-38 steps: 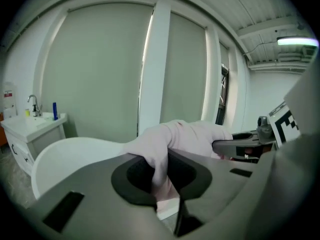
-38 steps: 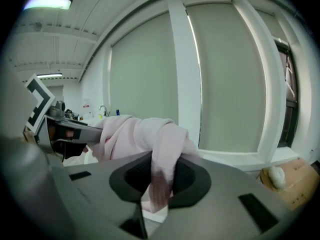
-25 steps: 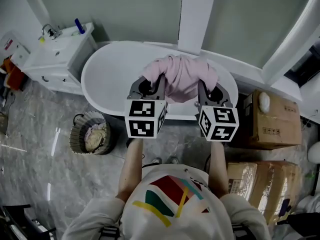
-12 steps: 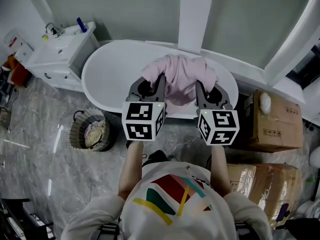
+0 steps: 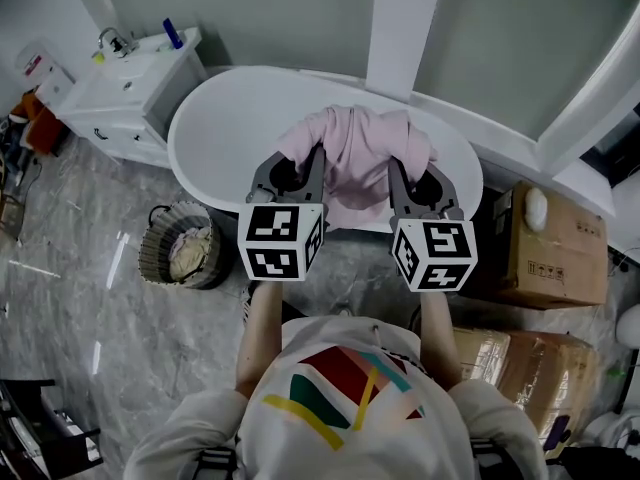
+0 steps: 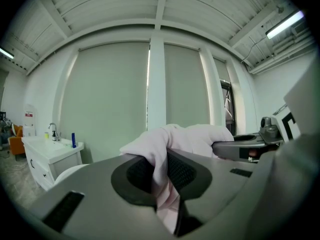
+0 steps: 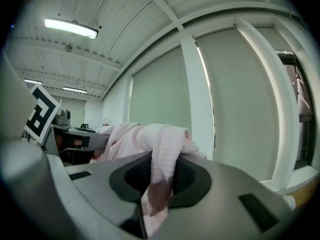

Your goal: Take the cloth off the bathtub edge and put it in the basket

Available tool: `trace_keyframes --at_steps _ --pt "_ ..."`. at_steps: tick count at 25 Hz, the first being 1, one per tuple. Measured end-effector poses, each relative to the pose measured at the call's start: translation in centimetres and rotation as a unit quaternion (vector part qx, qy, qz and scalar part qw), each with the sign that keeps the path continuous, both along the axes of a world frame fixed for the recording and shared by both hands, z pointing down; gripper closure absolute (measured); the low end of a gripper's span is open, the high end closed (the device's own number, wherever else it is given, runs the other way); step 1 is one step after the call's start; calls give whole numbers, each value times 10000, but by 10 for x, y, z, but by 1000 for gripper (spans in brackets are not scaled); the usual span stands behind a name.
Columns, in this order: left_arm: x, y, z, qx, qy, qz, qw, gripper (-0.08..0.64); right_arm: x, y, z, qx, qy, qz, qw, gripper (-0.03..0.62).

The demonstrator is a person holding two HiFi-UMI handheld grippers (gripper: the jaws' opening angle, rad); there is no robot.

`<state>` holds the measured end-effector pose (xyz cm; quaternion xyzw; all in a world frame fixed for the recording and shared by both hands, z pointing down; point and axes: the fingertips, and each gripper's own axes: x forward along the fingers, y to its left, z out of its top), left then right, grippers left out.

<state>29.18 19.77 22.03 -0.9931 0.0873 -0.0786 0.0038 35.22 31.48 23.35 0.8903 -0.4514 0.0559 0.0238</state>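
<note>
A pink cloth (image 5: pixel 357 160) hangs lifted between both grippers, above the near rim of the white bathtub (image 5: pixel 225 118). My left gripper (image 5: pixel 308 164) is shut on the cloth's left part; the fabric (image 6: pixel 162 156) is pinched between its jaws. My right gripper (image 5: pixel 400 168) is shut on the right part, with pink fabric (image 7: pixel 160 169) squeezed between its jaws. The woven basket (image 5: pixel 186 258) stands on the floor at the left, below the tub, with light cloth inside it.
A white vanity with a sink and tap (image 5: pixel 120 78) stands at the far left. Cardboard boxes (image 5: pixel 555 248) are stacked at the right. A white pillar (image 5: pixel 400 28) rises behind the tub. Grey marble floor (image 5: pixel 90 338) lies around the basket.
Both grippers hold the cloth as before. The view has drifted slightly, with the tub, basket and vanity sliding a little up and right in the picture.
</note>
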Motion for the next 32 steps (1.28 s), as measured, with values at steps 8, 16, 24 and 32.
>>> trace_keyframes --at_steps 8,16,24,32 --pt "-15 -43 -3 -25 193 -161 9997 489 -12 -44 -6 -4 167 -190 9997 515" --pt "-37 -123 -15 -104 338 -279 9990 489 -26 -125 -19 120 238 -247 9993 515" --pt "-93 -249 -53 73 566 -508 9971 489 -77 -253 -57 281 447 -555 9971 515" --pt "-198 -384 -88 296 507 -866 9945 489 -173 -397 -85 445 403 -951 9937 515"
